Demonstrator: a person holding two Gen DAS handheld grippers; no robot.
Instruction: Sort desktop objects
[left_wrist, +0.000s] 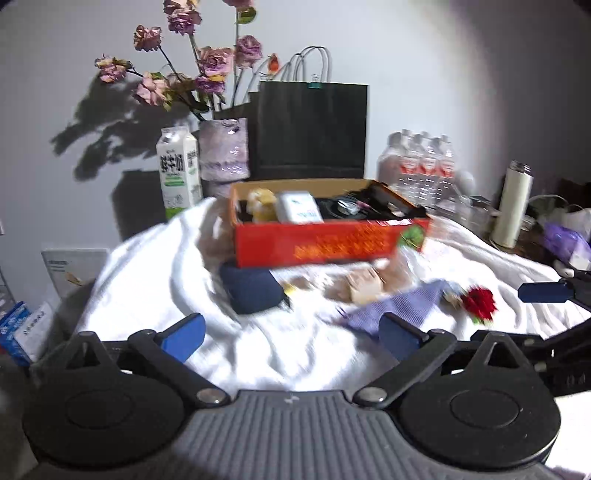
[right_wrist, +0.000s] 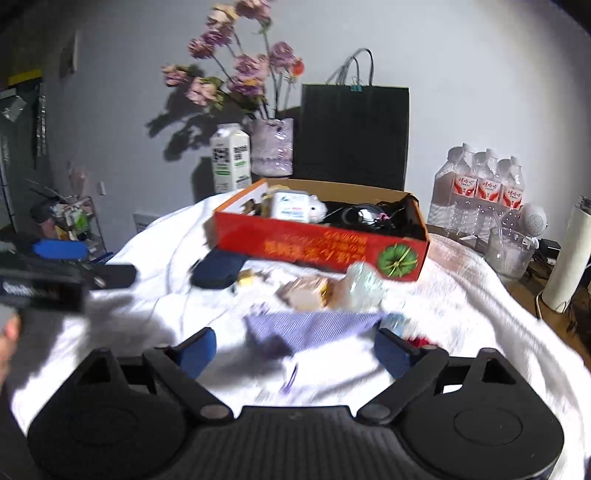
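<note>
A: What lies on the rumpled white cloth (left_wrist: 147, 280)?

B: A red cardboard box (left_wrist: 325, 243), open on top, sits toward the back. Inside it show a white packet (left_wrist: 299, 212), a pale plush toy (right_wrist: 316, 210) and a tangle of black cables (right_wrist: 369, 216). In front of the box lie a dark blue pouch (left_wrist: 251, 291), some blurred tan packets (left_wrist: 365, 288), a lilac striped cloth (left_wrist: 399, 302) and a red flower (left_wrist: 479, 303).

A: And the tongs?

B: The left gripper (left_wrist: 291, 334) has its blue pads spread wide over the cloth, nothing between them. The right gripper (right_wrist: 295, 350) is likewise wide apart, with the lilac cloth just ahead of it, untouched.

A: Behind the box?

B: A white milk carton (left_wrist: 177, 171), a vase of faded pink roses (left_wrist: 225, 147), a black paper bag (left_wrist: 312, 129), and a pack of water bottles (right_wrist: 480, 192) to the right.
</note>
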